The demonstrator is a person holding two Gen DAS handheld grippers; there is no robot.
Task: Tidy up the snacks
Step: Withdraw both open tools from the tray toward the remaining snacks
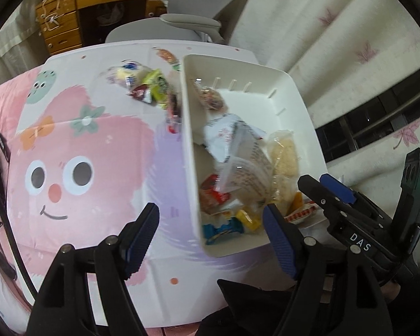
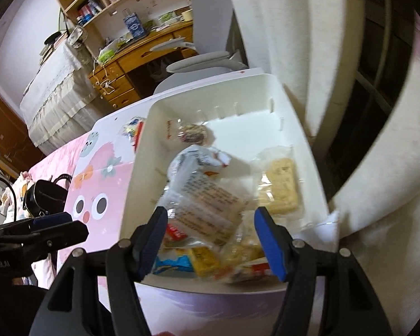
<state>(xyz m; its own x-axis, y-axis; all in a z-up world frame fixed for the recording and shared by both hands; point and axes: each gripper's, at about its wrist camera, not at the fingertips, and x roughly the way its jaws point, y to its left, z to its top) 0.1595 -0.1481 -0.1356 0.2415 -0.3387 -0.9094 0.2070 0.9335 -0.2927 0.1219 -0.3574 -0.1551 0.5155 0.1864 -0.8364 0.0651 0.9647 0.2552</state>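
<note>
Hovering released, the left tool (image 1: 210,238) and right tool (image 2: 211,240) flank the snack-filled white bin (image 1: 294,89), gripping nothing.

white bin (image 1: 282,75) holds snacks (image 1: 246,168) | loose snacks (image 1: 151,85) on table (image 1: 98,128)

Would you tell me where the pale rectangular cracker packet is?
In the right wrist view, the cracker packet lies inside the white bin, against its right wall.

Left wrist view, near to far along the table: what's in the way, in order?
left tool → white bin of snacks → loose snack pile on the cartoon table cover → grey chair → wooden desk
</note>
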